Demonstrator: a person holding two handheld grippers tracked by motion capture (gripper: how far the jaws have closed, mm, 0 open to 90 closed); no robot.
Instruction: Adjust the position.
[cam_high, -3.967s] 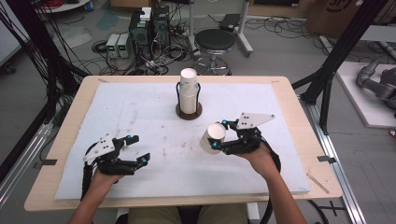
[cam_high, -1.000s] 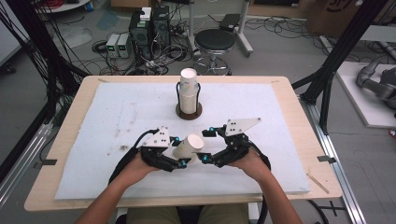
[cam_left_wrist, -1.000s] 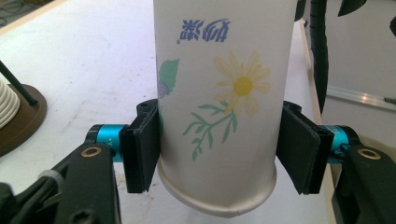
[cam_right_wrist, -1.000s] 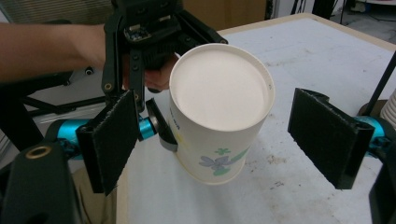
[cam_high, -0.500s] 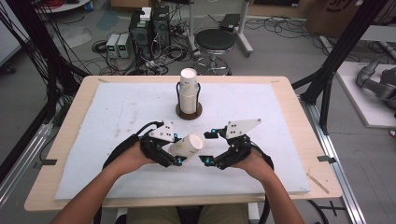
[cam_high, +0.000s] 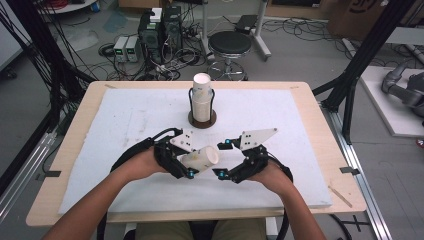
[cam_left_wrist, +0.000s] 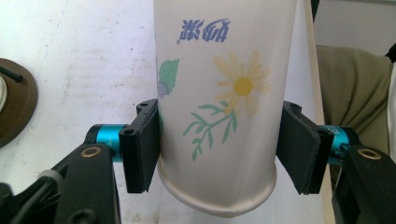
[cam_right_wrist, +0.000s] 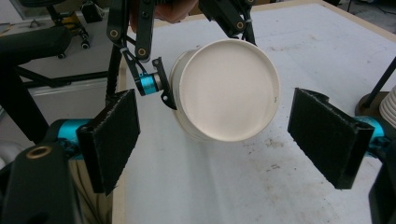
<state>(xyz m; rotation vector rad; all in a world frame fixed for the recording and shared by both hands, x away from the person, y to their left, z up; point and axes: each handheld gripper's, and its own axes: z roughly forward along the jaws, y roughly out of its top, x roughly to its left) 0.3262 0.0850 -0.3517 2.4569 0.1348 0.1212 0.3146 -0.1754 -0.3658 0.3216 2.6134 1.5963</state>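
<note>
Cup (cam_high: 200, 159) lies on its side in the left gripper (cam_high: 184, 165), held above the white surface (cam_high: 125, 120) near the person's edge, its base turned toward the right gripper (cam_high: 223, 160). The left gripper view shows what the high view cannot: a printed yellow daisy with green leaves on the cup (cam_left_wrist: 219, 93) and blue Chinese characters, seen upside down, that I cannot read. There the fingers (cam_left_wrist: 142, 149) press on both sides of the cup close to its bottom rim. The right gripper view looks straight at the plain round base of the cup (cam_right_wrist: 226, 88); that gripper's fingers (cam_right_wrist: 112, 140) stand wide, apart from the cup, holding nothing. The high view alone shows a cup stack (cam_high: 201, 97) upright in a holder on a brown base, farther back at mid-surface.
</note>
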